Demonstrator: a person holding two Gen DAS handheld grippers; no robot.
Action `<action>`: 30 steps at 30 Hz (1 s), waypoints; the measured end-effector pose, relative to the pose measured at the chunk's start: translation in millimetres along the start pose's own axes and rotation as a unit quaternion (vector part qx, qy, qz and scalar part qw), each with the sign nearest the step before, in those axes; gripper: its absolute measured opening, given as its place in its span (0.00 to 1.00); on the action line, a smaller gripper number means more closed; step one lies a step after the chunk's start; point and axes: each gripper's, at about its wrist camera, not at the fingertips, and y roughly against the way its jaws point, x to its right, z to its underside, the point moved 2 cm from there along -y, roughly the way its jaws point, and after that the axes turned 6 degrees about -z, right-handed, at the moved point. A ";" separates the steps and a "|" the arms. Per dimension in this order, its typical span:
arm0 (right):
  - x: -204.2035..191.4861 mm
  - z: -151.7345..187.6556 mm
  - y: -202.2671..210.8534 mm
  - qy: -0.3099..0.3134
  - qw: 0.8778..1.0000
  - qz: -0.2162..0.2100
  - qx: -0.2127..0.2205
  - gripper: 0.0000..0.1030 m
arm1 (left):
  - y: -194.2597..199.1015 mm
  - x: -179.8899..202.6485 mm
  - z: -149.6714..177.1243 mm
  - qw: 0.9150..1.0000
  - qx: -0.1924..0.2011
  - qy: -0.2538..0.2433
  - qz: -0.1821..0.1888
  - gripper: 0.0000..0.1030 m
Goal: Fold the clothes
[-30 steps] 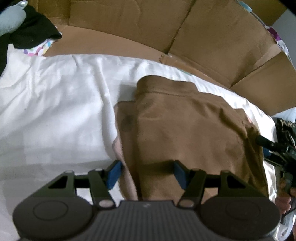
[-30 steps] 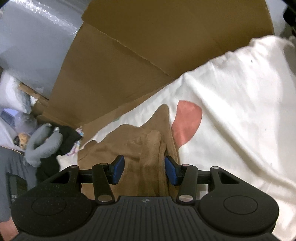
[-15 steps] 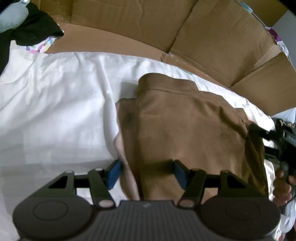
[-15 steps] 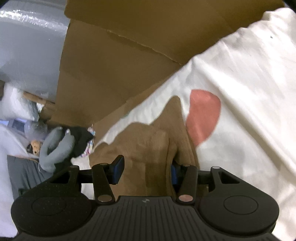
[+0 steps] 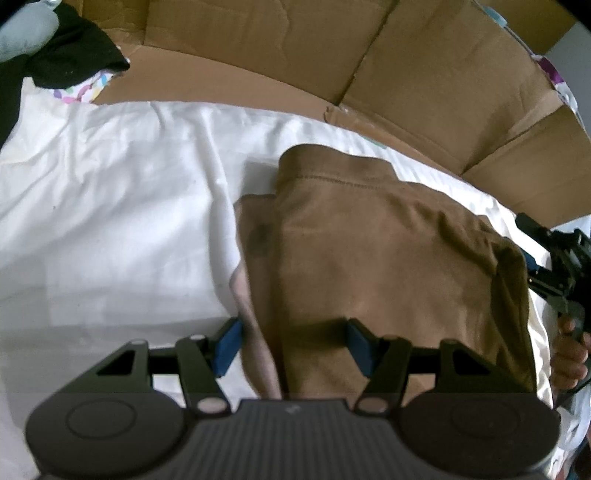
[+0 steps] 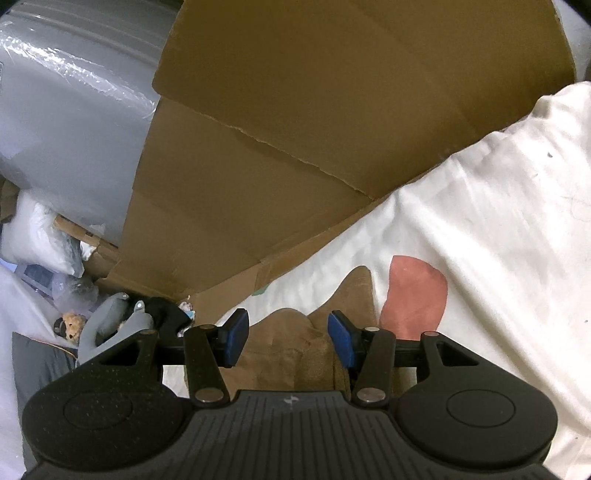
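Closest to the left wrist camera, the left gripper (image 5: 291,341) has its blue-padded fingers (image 5: 226,341) spread wide, straddling the near edge of a folded tan-brown knit garment (image 5: 376,258); the cloth lies between the pads but they do not press on it. The garment rests on a rumpled white bed sheet (image 5: 110,221), with a paler pinkish layer peeking out along its left side and a stitched hem running across its far end. A dark smudge marks the cloth near that left edge.

At the right rim of this view, the right gripper (image 5: 532,266) reaches in at the garment's far right corner, held by a bare hand (image 5: 569,350) just below it; from here I cannot tell whether the cloth is between its pads.

In the right wrist view, the right gripper (image 6: 288,334) shows its fingers parted, with bunched folds of the same tan-brown garment (image 6: 295,350) rising between them, not squeezed. Just beside the garment a salmon-pink patch (image 6: 413,295) shows on the white sheet (image 6: 498,240).

Beyond the sheet, flattened brown cardboard panels (image 5: 295,55) stand behind. A black cloth heap (image 5: 74,55) sits at the far left corner, beside a pale grey soft item (image 5: 26,33).
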 end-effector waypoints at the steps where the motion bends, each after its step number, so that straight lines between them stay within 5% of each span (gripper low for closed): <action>1: -0.4 -0.7 0.9 -0.004 1.000 0.003 -0.005 0.53 | 0.3 -0.7 -0.8 1.000 0.000 0.002 0.000 0.63; 15: 5.7 32.1 13.4 -0.001 0.995 -0.006 -0.096 0.53 | -2.4 -2.8 0.7 1.000 -0.002 0.004 0.000 0.63; 30: -4.3 11.2 -1.9 -0.016 0.999 -0.029 -0.035 0.53 | -4.3 -4.1 -0.9 1.000 -0.005 0.004 0.003 0.64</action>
